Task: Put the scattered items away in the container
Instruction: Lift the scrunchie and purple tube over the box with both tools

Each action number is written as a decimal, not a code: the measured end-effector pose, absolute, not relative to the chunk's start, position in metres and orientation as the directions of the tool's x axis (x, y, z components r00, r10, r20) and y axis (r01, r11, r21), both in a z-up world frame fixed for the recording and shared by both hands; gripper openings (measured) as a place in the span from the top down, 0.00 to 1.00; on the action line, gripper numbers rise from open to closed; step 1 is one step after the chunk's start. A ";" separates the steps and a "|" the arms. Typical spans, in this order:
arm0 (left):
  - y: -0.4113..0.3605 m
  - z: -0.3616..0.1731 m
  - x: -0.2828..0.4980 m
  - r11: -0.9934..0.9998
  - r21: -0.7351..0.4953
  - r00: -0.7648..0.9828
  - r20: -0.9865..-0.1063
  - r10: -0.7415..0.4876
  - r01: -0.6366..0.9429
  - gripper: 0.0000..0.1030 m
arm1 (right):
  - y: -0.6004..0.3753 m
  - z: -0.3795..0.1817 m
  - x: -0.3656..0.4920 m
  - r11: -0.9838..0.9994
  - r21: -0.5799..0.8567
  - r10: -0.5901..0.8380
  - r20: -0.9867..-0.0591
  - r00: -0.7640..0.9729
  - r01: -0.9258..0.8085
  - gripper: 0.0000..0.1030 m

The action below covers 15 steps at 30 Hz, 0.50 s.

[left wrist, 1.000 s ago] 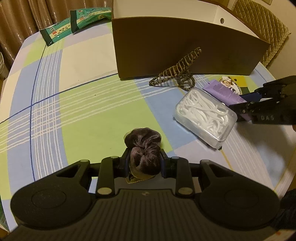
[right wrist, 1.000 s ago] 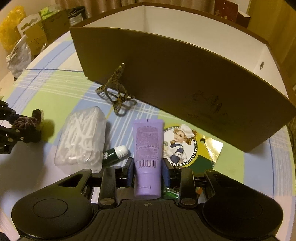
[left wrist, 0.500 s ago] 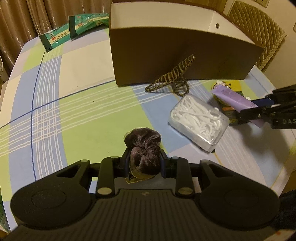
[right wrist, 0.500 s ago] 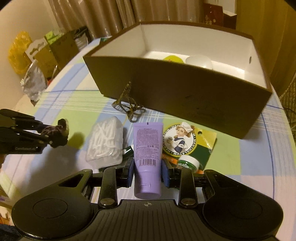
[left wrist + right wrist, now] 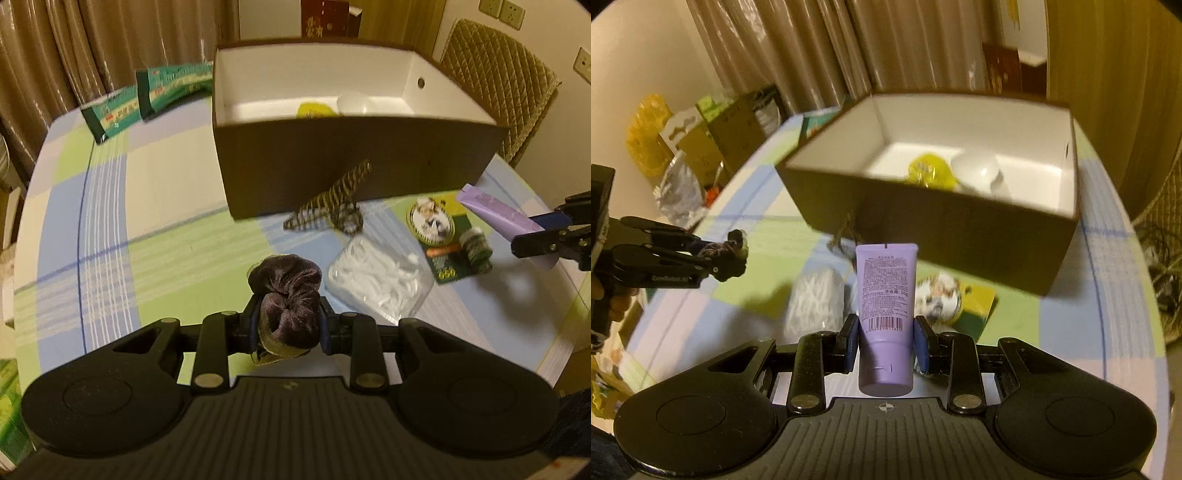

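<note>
My left gripper (image 5: 286, 325) is shut on a dark brown velvet scrunchie (image 5: 286, 295), held above the checked tablecloth. My right gripper (image 5: 886, 341) is shut on a purple tube (image 5: 886, 291), lifted off the table in front of the brown box (image 5: 934, 229). The box (image 5: 351, 162) has a white inside holding a yellow item (image 5: 929, 171) and a white round item (image 5: 977, 170). On the cloth before it lie a striped hair clip (image 5: 332, 199), a clear case of white floss picks (image 5: 376, 280), a green-and-yellow card (image 5: 437, 236) and a small green jar (image 5: 476, 247).
Two green packets (image 5: 147, 96) lie at the table's far left. A quilted chair (image 5: 495, 77) stands behind the box on the right. Curtains hang behind, with cardboard boxes and bags (image 5: 687, 147) on the floor to the left. The table edge curves close on the right.
Both grippers have risen with their loads. The purple tube has come up off the table. The inside of the box has come into view, with the yellow and white items.
</note>
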<state>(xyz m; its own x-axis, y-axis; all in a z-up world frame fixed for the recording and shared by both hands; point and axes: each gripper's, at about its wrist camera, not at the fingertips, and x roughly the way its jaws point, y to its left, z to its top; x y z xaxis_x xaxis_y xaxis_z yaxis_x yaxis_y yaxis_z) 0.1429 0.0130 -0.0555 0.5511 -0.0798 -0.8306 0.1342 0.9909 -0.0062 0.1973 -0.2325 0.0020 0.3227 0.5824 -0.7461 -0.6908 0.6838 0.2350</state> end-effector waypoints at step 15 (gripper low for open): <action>0.004 0.013 0.208 0.976 0.058 0.678 -0.728 -0.102 0.210 0.76 | -0.217 0.052 0.256 0.636 0.186 0.645 -0.661 0.383 -0.749 0.73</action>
